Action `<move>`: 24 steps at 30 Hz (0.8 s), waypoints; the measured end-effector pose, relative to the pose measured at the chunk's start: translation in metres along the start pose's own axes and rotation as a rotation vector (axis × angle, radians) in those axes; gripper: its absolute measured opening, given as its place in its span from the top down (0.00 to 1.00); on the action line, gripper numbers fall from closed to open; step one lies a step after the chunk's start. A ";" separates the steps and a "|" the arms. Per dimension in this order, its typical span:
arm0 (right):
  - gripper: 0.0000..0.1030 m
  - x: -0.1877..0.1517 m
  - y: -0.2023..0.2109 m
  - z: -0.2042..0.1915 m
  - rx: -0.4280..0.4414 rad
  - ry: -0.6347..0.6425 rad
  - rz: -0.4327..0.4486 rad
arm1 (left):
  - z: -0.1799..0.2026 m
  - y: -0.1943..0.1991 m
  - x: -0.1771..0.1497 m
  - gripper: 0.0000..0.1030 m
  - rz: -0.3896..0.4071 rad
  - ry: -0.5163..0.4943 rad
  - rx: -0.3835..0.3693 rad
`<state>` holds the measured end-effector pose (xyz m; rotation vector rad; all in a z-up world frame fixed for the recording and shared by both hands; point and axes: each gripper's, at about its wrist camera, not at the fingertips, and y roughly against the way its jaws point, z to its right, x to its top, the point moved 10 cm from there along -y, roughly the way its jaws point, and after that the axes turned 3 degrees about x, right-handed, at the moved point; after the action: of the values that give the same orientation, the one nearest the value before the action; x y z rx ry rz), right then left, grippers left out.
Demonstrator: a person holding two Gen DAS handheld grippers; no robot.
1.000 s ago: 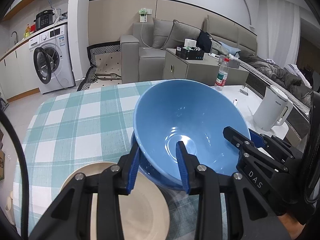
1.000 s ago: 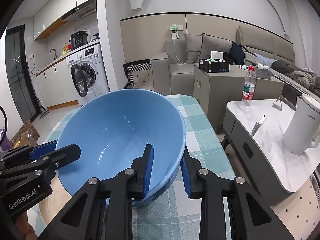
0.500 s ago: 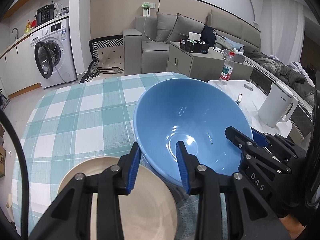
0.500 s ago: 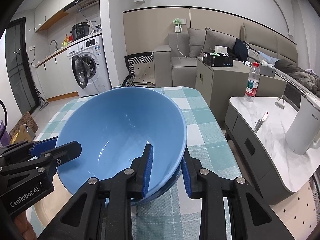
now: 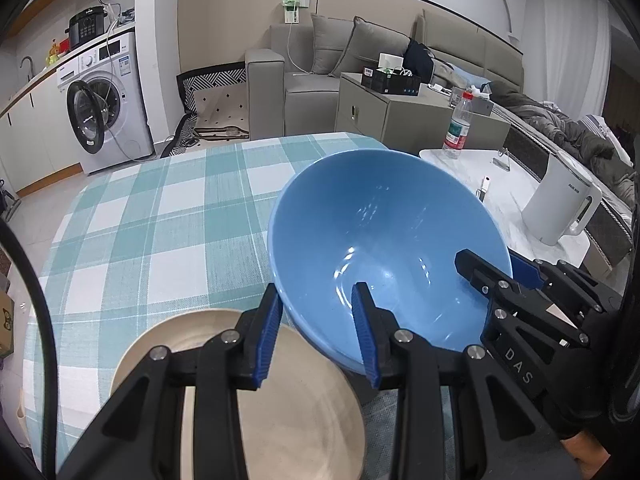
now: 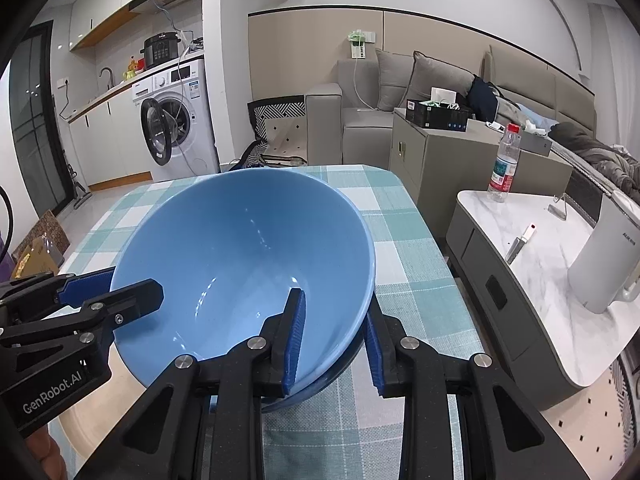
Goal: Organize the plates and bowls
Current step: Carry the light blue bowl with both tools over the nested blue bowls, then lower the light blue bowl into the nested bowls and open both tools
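Lower than a second ago: blue bowl (image 5: 384, 248) now down over a second blue bowl (image 6: 320, 386) nested beneath it, whose rim peeks out below in the right wrist view; whether fully seated cannot be told. More of the beige plate (image 5: 248, 408) visible at the near left than before, its rim tucked under the bowl's edge.

Left hand-held gripper (image 5: 316, 332) clamped on the bowl's near rim, one pad inside, one outside. Right hand-held gripper (image 6: 334, 336) astride the opposite rim, inner pad against the wall, outer pad just beside the outside; grasping the bowl, loosely at most.

Checked surface (image 5: 160, 216) open beyond the bowl and to the left, right up to its far edge. Right edge of the surface close beside the bowl, then a gap, then the marble side table (image 6: 540, 248) with a bottle (image 6: 505, 168) and a white kettle (image 5: 560, 204).
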<state>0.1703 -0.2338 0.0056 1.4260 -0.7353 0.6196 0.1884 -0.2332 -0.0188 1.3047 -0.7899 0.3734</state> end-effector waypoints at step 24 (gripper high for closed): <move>0.55 -0.010 -0.009 0.007 0.005 0.031 -0.033 | -0.015 -0.010 -0.010 0.47 -0.027 0.023 0.007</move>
<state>0.1703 -0.2412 -0.0075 1.4269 -0.6846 0.6168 0.1932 -0.2199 -0.0337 1.3141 -0.7516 0.3691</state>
